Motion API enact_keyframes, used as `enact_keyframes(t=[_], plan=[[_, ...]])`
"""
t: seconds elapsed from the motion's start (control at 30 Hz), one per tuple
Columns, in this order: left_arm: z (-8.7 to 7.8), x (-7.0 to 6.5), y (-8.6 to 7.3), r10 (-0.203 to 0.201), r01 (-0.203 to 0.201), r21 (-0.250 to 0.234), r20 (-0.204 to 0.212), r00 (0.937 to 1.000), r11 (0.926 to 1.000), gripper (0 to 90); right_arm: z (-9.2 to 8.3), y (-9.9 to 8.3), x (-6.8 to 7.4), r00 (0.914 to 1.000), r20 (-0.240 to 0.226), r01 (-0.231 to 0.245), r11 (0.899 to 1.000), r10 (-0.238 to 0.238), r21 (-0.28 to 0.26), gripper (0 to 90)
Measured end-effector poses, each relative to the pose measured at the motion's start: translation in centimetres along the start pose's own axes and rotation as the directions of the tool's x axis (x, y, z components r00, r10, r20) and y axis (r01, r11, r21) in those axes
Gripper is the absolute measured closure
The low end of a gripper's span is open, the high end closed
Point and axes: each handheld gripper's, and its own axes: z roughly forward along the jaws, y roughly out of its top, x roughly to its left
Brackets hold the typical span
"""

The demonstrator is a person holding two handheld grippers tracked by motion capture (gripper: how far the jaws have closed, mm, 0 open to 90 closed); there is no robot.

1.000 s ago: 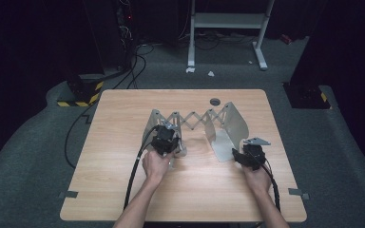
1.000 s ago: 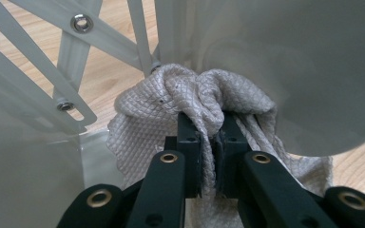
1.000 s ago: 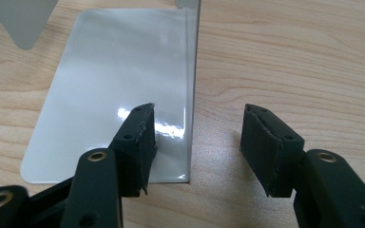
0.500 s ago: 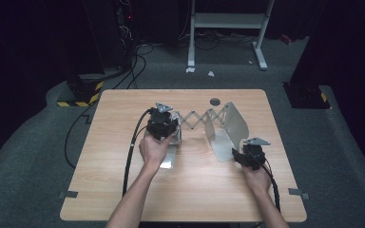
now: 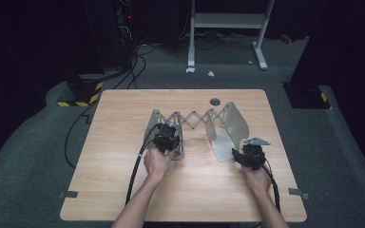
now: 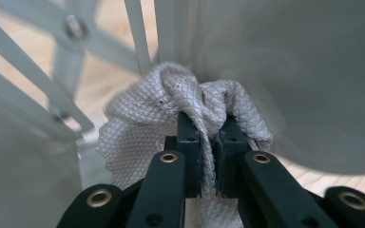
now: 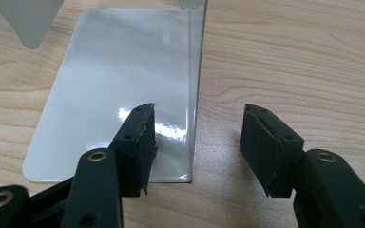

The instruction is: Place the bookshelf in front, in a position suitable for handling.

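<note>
- since half a second ago the left gripper (image 5: 166,141) has drawn back from the rack's far left end toward the person, about where it was a second ago; the right gripper (image 5: 248,156) has stayed put by the rack's right plate.
- the table (image 5: 123,190) is pale wood-grain laminate, rectangular with rounded corners, a dark round grommet (image 5: 214,101) near its far edge; tape tabs sit at both near corners.
- around it lies grey carpet in a dark room, with black cables, a yellow-and-black striped block (image 5: 83,92) to the far left and a white metal stand (image 5: 228,28) behind.
- the rack (image 5: 195,121) is light grey sheet metal: two curved end plates joined by a scissor lattice of riveted flat bars, standing mid-table.
- the cloth (image 6: 147,123) is off-white, with a fine diamond weave, bunched into folds; it sits inside the rack's left end, against the smooth grey plate.
- the left gripper's black jaws are nearly together, pinching a fold of the cloth.
- the right gripper's jaws stand wide with nothing clamped; the upright edge of the glossy right plate (image 7: 123,71) rises between them, the left jaw over its flat base.
- no writing can be read.
</note>
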Motion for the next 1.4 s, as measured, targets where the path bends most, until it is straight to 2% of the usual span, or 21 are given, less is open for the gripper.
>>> enact_keyframes(t=[0.1, 0.17, 0.27, 0.37, 0.47, 0.53, 0.63, 0.77, 0.9, 1.07, 1.17, 1.27, 1.4], plan=[[0.6, 0.1, -0.5, -0.001, 0.001, 0.021, -0.003, 1.0, 0.9998, 82.9, 0.0, 0.0, 0.0, 1.0, 0.0, 0.002, 1.0, -0.002, 0.002, 46.3], [0.4, 0.2, -0.4, -0.005, 0.005, 0.012, -0.002, 1.0, 0.9999, 82.9, 0.0, 0.0, 0.0, 1.0, 0.0, 0.006, 1.0, -0.006, 0.0, 46.3], [-1.2, 0.6, 0.7, -0.003, 0.002, -0.045, -0.008, 1.0, 0.999, 82.9, 0.0, 0.0, 0.0, 1.0, 0.0, 0.007, 1.0, -0.007, 0.0, 46.3], [-4.0, 1.1, 2.6, 0.003, -0.005, -0.123, -0.014, 0.9999, 0.9923, 82.9, 0.0, 0.0, 0.0, 0.9999, 0.001, 0.013, 1.0, -0.013, -0.001, 46.4], [-5.7, 1.4, 4.0, 0.003, -0.005, -0.174, -0.014, 0.9999, 0.9847, 82.8, 0.0, 0.0, 0.0, 0.9999, 0.0, 0.013, 1.0, -0.013, -0.001, 46.3], [-5.9, 1.4, 4.4, 0.005, -0.008, -0.177, -0.018, 0.9998, 0.9842, 82.8, 0.0, 0.0, 0.0, 0.9999, 0.0, 0.013, 1.0, -0.013, -0.001, 46.3], [-4.7, 0.9, 3.9, 0.028, -0.031, -0.132, -0.025, 0.9993, 0.9908, 82.8, 0.0, 0.0, 0.0, 0.9999, 0.0, 0.014, 1.0, -0.014, -0.002, 46.3], [-2.0, 0.4, 1.7, 0.028, -0.029, -0.051, -0.021, 0.9994, 0.9983, 82.8, 0.0, 0.0, 0.0, 0.9999, 0.0, 0.013, 1.0, -0.013, -0.002, 46.3], [0.2, 0.4, -0.8, 0.03, -0.029, 0.032, -0.032, 0.9991, 0.9991, 82.9, 0.0, 0.0, 0.0, 0.9999, 0.0, 0.014, 1.0, -0.014, -0.002, 46.3], [1.0, 0.4, -2.4, 0.04, -0.037, 0.076, -0.036, 0.9986, 0.9964, 82.9, 0.0, 0.0, 0.0, 0.9999, -0.001, 0.014, 1.0, -0.014, -0.002, 46.3], [1.5, 0.7, -3.1, 0.05, -0.044, 0.121, -0.046, 0.9977, 0.9917, 82.9, 0.0, 0.0, 0.0, 0.9999, -0.001, 0.015, 1.0, -0.015, -0.002, 46.3], [1.2, 1.2, -3.7, 0.019, -0.015, 0.118, -0.035, 0.9992, 0.9929, 82.9, 0.0, 0.0, 0.0, 0.9999, -0.001, 0.015, 1.0, -0.015, -0.002, 46.3], [0.2, 1.0, -4.6, 0.063, -0.054, 0.145, -0.058, 0.9963, 0.9879, 83.1, 0.0, 0.0, 0.0, 0.9999, -0.002, 0.015, 1.0, -0.015, -0.002, 46.3]])
